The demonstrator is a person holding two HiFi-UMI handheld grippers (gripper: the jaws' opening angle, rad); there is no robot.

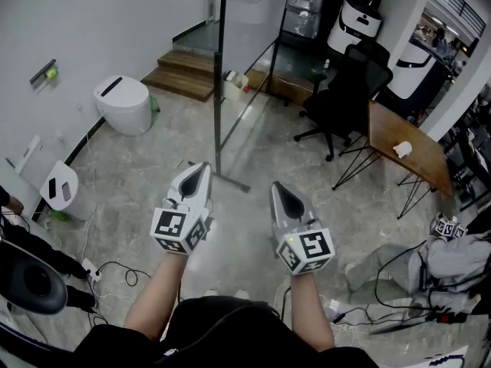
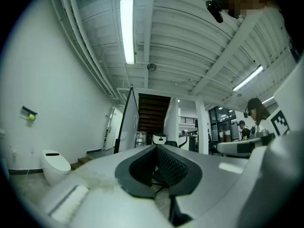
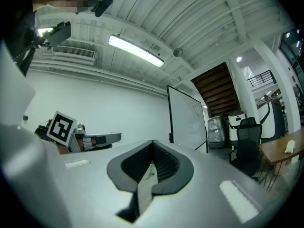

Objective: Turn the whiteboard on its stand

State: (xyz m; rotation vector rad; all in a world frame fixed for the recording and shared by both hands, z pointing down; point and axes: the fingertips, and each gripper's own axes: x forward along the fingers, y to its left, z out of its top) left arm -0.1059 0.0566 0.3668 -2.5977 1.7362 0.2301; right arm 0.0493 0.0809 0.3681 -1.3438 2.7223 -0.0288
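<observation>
Left tool (image 1: 198,167) and right tool (image 1: 280,186): jaws fully together, nothing held. Both well apart from the whiteboard (image 1: 245,37), standing upright toward the floor's far edge, near wooden steps (image 1: 184,71).

My two claws are alike. The left gripper (image 1: 201,169) and the right gripper (image 1: 278,188) each have a smooth silver-grey shell that tapers to a pointed nose. A dark grey rim lines each nose, and the pads (image 2: 173,167) inside it are black and finely ribbed. At the back of each claw sits a white cube (image 1: 180,231) printed with black square markers. A small green light (image 1: 291,240) glows on the right one. I wear a black top (image 1: 219,328).
</observation>
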